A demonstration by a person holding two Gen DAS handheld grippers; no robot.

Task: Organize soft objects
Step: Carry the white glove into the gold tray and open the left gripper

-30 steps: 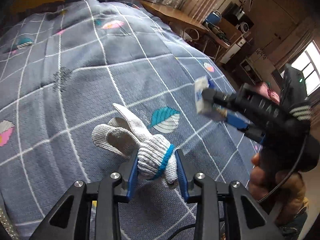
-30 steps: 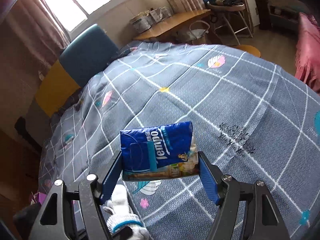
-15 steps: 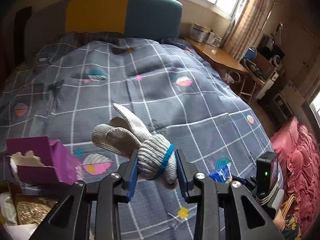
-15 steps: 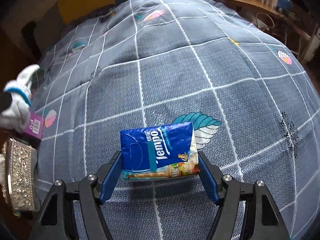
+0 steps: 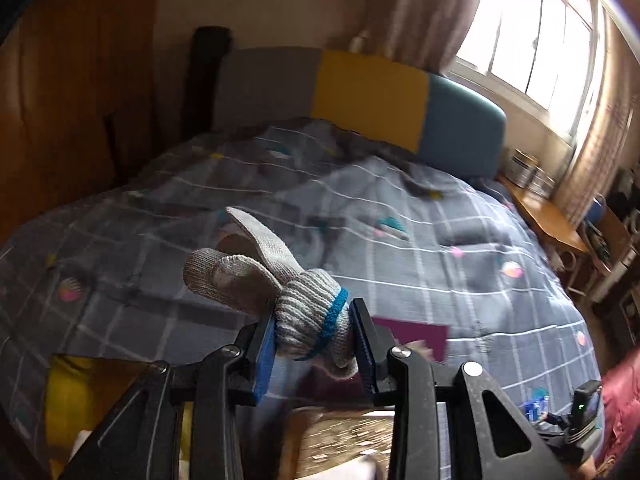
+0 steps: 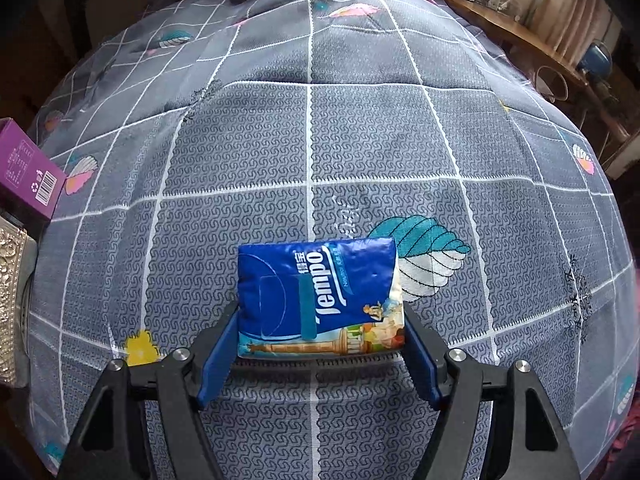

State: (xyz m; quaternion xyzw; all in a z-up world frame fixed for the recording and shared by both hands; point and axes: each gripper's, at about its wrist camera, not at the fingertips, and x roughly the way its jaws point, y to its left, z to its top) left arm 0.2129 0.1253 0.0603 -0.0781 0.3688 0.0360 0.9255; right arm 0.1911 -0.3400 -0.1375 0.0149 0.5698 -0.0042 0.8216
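Purple box (image 5: 416, 338): mostly hidden behind the left gripper (image 5: 314, 344) and glove cuff (image 5: 308, 320).
Yellow container (image 5: 76, 396): cut off at the lower edge, blurred; contents cannot be told.
Glittery item (image 6: 10, 300): cropped by the left edge, possibly a box.
Right gripper (image 5: 536, 408): small and blurred in the left wrist view.

bed (image 5: 460, 280) w/ grid quilt | bright window (image 5: 532, 40) | wood desk (image 5: 548, 216)

Lit by a blown-out window (image 5: 532, 48), smeared with motion blur in the left view, sharp right, fisheye-bent and dark-cornered.
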